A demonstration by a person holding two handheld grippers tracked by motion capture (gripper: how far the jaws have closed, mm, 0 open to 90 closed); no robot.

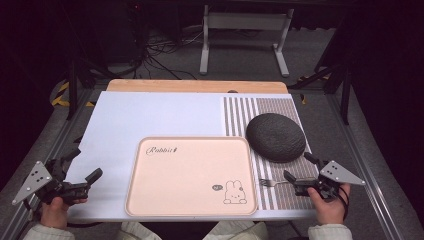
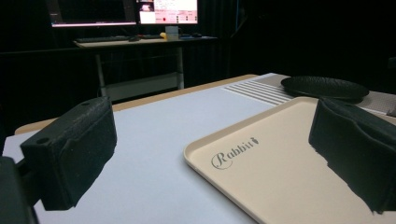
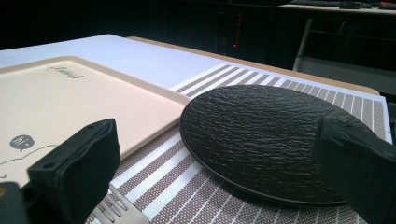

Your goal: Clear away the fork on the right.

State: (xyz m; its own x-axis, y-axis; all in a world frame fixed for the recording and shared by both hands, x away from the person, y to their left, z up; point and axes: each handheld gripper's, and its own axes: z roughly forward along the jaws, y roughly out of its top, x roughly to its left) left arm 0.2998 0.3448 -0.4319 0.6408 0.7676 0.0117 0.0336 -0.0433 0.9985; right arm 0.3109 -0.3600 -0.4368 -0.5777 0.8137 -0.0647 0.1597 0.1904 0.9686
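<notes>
A beige tray [image 1: 170, 175] with a rabbit drawing lies at the table's front centre, also in the left gripper view [image 2: 280, 158] and the right gripper view [image 3: 60, 98]. A black textured plate [image 1: 275, 136] [image 3: 261, 135] [image 2: 324, 87] rests on the striped placemat [image 1: 280, 192] right of the tray. A metal fork [image 1: 270, 183] [image 3: 119, 210] lies on the mat by the tray's right edge. My left gripper [image 1: 90, 181] [image 2: 210, 163] is open near the table's front left. My right gripper [image 1: 300, 169] [image 3: 219, 177] is open, its lower jaw beside the fork's handle.
A white sheet [image 1: 150, 120] covers the wooden table [image 1: 195, 85]. Beyond the table stand a white metal frame [image 1: 245, 40] and floor cables. A desk with monitors [image 2: 140, 28] appears far off in the left gripper view.
</notes>
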